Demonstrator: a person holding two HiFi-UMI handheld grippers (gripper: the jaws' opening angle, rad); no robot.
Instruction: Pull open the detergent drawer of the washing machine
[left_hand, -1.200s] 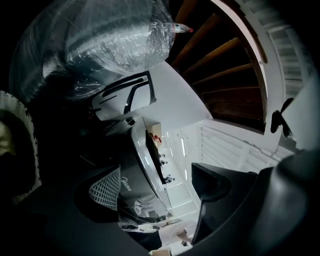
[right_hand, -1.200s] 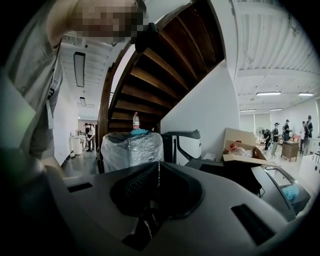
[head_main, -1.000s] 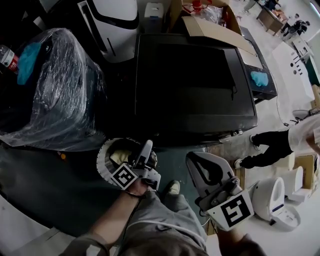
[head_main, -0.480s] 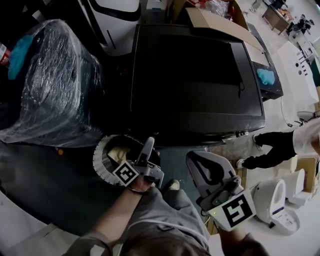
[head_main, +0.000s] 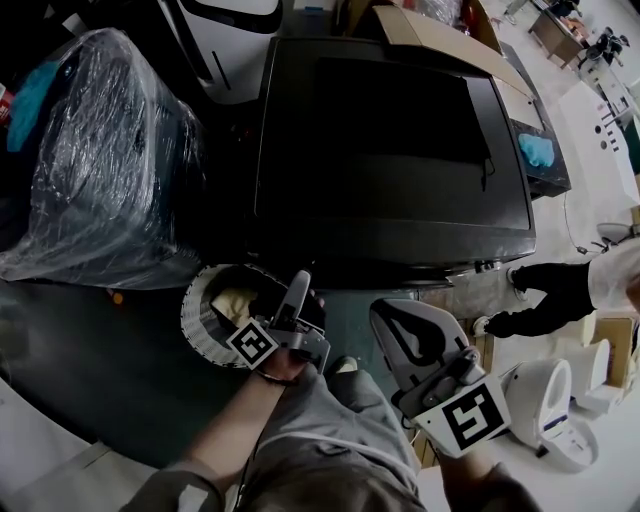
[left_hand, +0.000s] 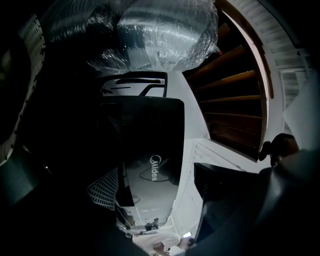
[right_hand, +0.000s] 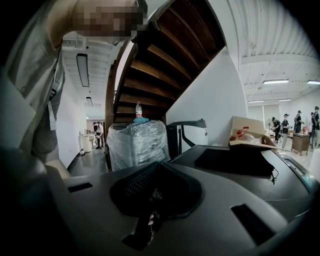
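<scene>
The dark washing machine (head_main: 390, 150) fills the middle of the head view, seen from above, so its front and the detergent drawer are hidden. In the left gripper view its glossy face (left_hand: 150, 150) with a white logo lies ahead, and I cannot make out a drawer there. My left gripper (head_main: 298, 282) hangs just before the machine's front left corner; its jaws are opening, wide apart, with nothing between them (left_hand: 157, 210). My right gripper (head_main: 395, 318) is to its right, below the front edge, its grey jaws (right_hand: 160, 167) closed together and holding nothing.
A white round basket (head_main: 200, 325) stands on the floor under the left gripper. A plastic-wrapped bulk (head_main: 100, 160) stands left of the machine, and a cardboard box (head_main: 430, 40) lies at its back. A person's dark-trousered leg (head_main: 545, 290) is at the right. A wooden staircase (right_hand: 165, 65) rises overhead.
Both grippers have come down slightly in front of the machine. The head view has shifted, so the machine's top sits larger and lower in the picture.
</scene>
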